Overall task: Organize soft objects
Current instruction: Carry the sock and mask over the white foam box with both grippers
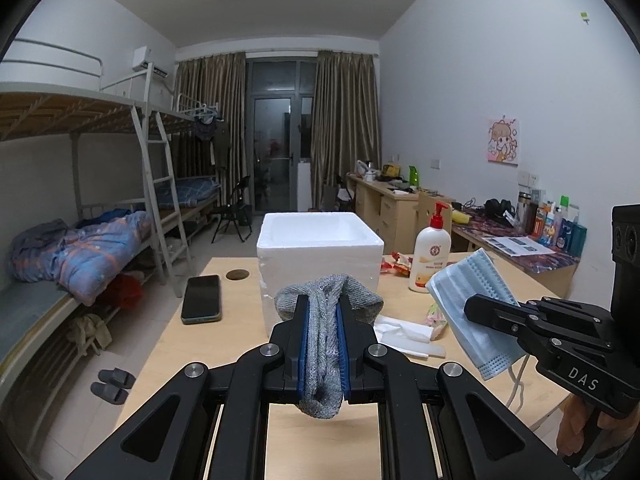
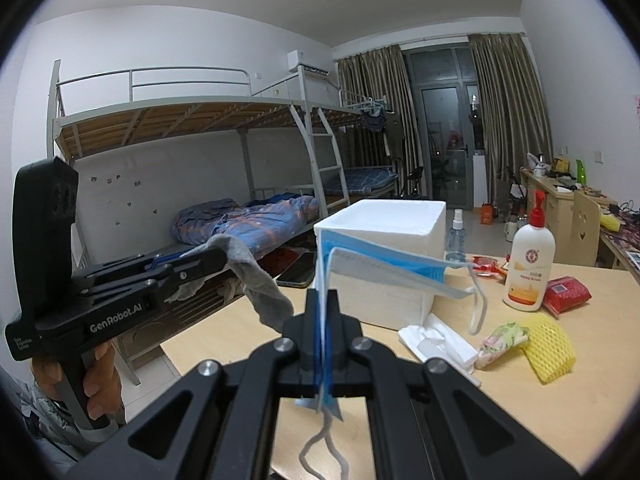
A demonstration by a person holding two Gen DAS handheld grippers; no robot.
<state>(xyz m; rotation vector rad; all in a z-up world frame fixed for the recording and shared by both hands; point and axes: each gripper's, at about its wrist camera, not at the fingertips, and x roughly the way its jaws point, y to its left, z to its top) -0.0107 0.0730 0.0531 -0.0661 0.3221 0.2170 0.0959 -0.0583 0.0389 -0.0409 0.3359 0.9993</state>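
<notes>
Landmark: white foam box (image 1: 320, 240), open-topped, standing on the wooden table (image 1: 224, 320).
Left gripper (image 1: 322, 322): pressed onto a grey sock (image 1: 325, 336), held in the air on the near side of the box; sock bunches above the pads and sags below them.
Right gripper (image 2: 322, 330): pinching a blue face mask (image 2: 384, 266) edge-on, raised just in front of the box; one ear loop (image 2: 478, 304) dangles toward the box's right.
Hidden: box interior floor not visible from either camera; box's lower front is covered by the sock in the left view, by the mask in the right view.
Cut off: only part of the hand holding each handle shows, at the picture edge.
Right view only: yellow foam net (image 2: 550, 350), red packet (image 2: 566, 294) and clear spray bottle (image 2: 456, 236), all right of the box.
Left view only: dark phone (image 1: 201, 298) shown whole, left of the box.
Both views: lotion pump bottle (image 1: 430, 258) right of the box; white tissues (image 1: 404, 330) at its near right corner.
</notes>
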